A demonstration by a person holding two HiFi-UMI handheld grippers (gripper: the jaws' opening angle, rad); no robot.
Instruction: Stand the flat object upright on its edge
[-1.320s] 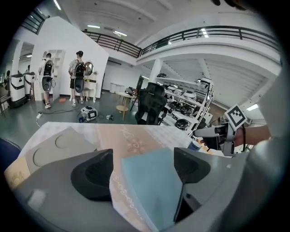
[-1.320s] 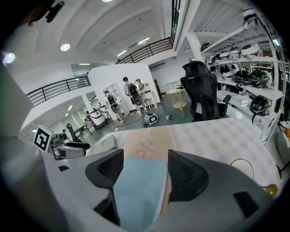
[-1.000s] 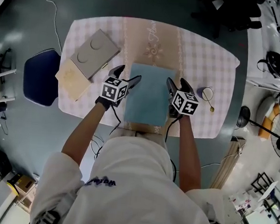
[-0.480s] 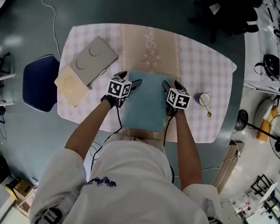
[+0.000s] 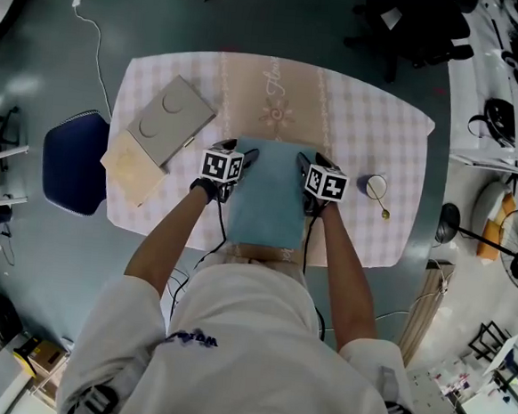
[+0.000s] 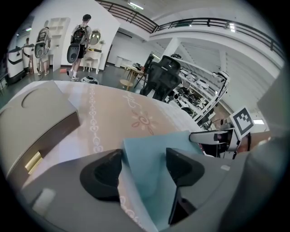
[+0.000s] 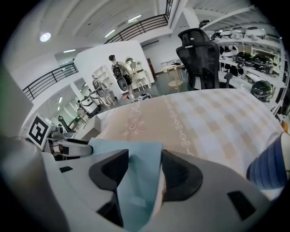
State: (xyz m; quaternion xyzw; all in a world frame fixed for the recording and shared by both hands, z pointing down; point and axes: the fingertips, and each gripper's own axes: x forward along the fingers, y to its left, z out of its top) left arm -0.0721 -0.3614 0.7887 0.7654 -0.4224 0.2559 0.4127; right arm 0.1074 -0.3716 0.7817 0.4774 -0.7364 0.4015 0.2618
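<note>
A light blue flat object (image 5: 269,198), like a thin book, lies at the near middle of the checked table (image 5: 373,121). My left gripper (image 5: 243,151) holds its left edge and my right gripper (image 5: 309,161) its right edge. In the left gripper view the blue object (image 6: 149,167) fills the gap between the closing jaws of the left gripper (image 6: 144,158) and looks tilted up off the cloth. In the right gripper view the blue object (image 7: 140,181) sits between the pads of the right gripper (image 7: 145,167), whose jaws are also closing.
A grey box (image 5: 166,118) rests on a pale wooden board (image 5: 130,163) at the table's left end. A small round cup (image 5: 377,186) and a gold spoon (image 5: 385,207) lie right of my right gripper. A blue chair (image 5: 75,160) stands left of the table.
Both grippers have moved inward onto the blue object's side edges and their jaws have narrowed. The blue object now looks shorter from above, as if tilting up.
</note>
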